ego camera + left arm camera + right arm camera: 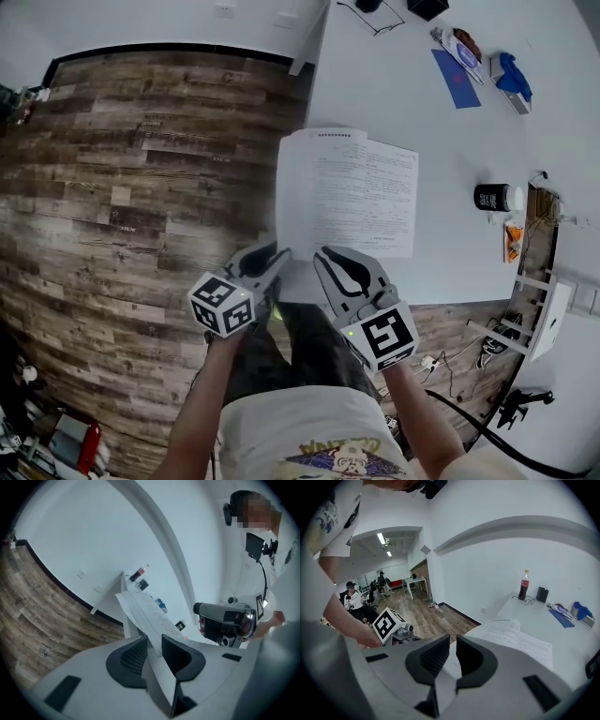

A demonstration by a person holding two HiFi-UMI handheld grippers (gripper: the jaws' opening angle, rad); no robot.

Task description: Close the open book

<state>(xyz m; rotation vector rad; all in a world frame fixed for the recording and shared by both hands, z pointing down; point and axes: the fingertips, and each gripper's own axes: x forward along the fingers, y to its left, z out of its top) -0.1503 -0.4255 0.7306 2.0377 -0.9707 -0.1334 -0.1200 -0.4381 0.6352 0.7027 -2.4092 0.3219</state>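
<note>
An open book (347, 192) of white printed pages lies on the white table (422, 112), reaching to its near edge. My left gripper (278, 255) is at the book's near left corner. In the left gripper view its jaws (154, 646) are shut on the left-hand leaf (150, 616), which rises slanted off the table. My right gripper (323, 255) sits beside it at the near edge, at the book's bottom margin. Its jaws (453, 644) stand almost together with nothing between them, and the book (520, 637) lies ahead of them to the right.
A black cup (489, 198) stands right of the book. A blue sheet (456, 79), glasses (375, 19) and a cola bottle (524, 585) are at the table's far end. Wooden floor (141, 187) lies left of the table. People sit in the far room (351, 602).
</note>
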